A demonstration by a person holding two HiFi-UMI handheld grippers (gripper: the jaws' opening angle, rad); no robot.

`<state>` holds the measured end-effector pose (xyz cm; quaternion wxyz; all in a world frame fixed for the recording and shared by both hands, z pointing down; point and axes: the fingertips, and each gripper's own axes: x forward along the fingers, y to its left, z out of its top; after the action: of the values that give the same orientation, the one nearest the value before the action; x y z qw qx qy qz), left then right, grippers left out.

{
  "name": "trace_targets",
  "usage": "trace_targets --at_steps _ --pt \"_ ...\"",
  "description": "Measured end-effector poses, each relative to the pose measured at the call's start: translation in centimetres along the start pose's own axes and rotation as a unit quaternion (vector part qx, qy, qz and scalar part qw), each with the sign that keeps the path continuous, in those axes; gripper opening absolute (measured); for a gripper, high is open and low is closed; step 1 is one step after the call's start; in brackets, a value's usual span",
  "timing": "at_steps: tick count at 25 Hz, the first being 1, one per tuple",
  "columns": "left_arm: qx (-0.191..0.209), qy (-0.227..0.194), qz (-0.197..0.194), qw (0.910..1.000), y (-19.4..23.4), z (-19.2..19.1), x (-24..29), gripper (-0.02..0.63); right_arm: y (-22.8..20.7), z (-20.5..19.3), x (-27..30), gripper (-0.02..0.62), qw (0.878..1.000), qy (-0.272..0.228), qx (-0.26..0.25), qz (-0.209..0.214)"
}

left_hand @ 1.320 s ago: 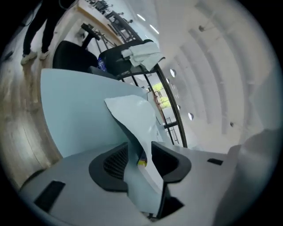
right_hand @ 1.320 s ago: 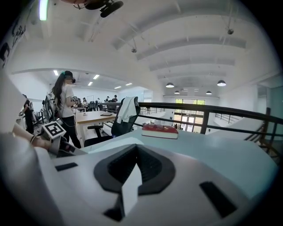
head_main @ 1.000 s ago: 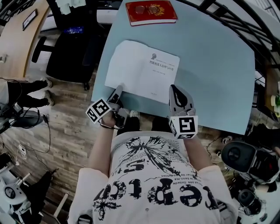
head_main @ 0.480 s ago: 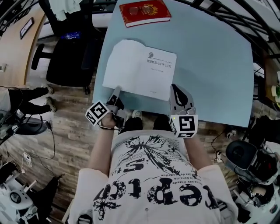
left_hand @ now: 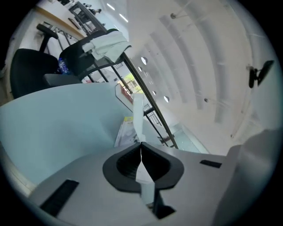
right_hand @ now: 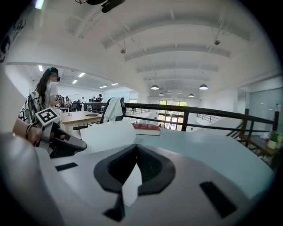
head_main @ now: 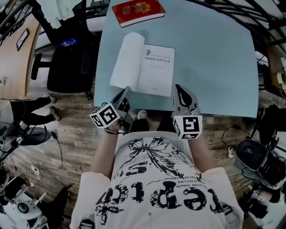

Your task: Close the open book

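The open book (head_main: 156, 71) lies on the pale blue table (head_main: 214, 53). Its left half (head_main: 127, 60) is lifted and curls up toward the spine, while the printed right page lies flat. My left gripper (head_main: 124, 92) holds that half at its near corner. In the left gripper view the jaws (left_hand: 141, 145) have just closed on the thin white edge (left_hand: 138, 114), which stands up ahead of them. My right gripper (head_main: 178, 88) hovers by the book's near right corner with its jaws (right_hand: 136, 148) shut and empty. The right gripper view shows the raised half (right_hand: 108, 134) to its left.
A closed red book (head_main: 137, 11) lies at the table's far edge, beyond the open one. A black chair (head_main: 71, 58) stands left of the table. Dark railings (right_hand: 185, 112) run behind the table. The person stands at the near edge.
The left gripper has shut on the book's left half and risen, lifting it from flat to a standing curl. The right gripper has shifted a little.
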<state>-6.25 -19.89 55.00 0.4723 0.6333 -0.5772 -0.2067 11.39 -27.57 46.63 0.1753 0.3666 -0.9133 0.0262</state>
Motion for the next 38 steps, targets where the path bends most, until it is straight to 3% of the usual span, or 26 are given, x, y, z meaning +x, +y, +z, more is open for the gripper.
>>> trace_targets --at_steps 4,9,15,21,24,32,38 --pt "0.086 0.056 -0.016 0.9946 -2.1 -2.0 1.7 0.020 -1.0 -0.4 -1.2 0.011 1.000 -0.002 0.010 -0.024" --pt "0.180 0.123 -0.016 0.9759 -3.5 -5.2 4.2 0.021 -2.6 -1.3 -2.4 0.011 0.999 0.002 0.023 -0.049" --pt "0.219 0.191 -0.004 0.9568 -3.2 -8.9 6.6 0.023 -4.1 -2.0 -4.0 0.011 0.997 0.006 0.034 -0.075" --pt "0.268 0.246 0.038 0.9306 -1.8 -11.4 7.7 0.033 -5.0 -2.7 -4.6 0.011 0.996 0.013 0.033 -0.082" --pt "0.282 0.273 0.047 0.9185 -1.5 -12.4 7.9 0.108 -5.2 -2.7 -4.4 0.011 0.997 0.013 0.030 -0.076" --pt "0.265 0.280 0.044 0.9217 -1.9 -12.8 8.1 0.163 -5.4 -1.6 -3.4 0.011 0.998 0.008 0.022 -0.064" --pt "0.291 0.256 0.067 0.9195 -2.8 -11.3 8.1 0.161 -5.2 -1.0 -3.2 0.011 0.998 0.000 0.016 -0.061"
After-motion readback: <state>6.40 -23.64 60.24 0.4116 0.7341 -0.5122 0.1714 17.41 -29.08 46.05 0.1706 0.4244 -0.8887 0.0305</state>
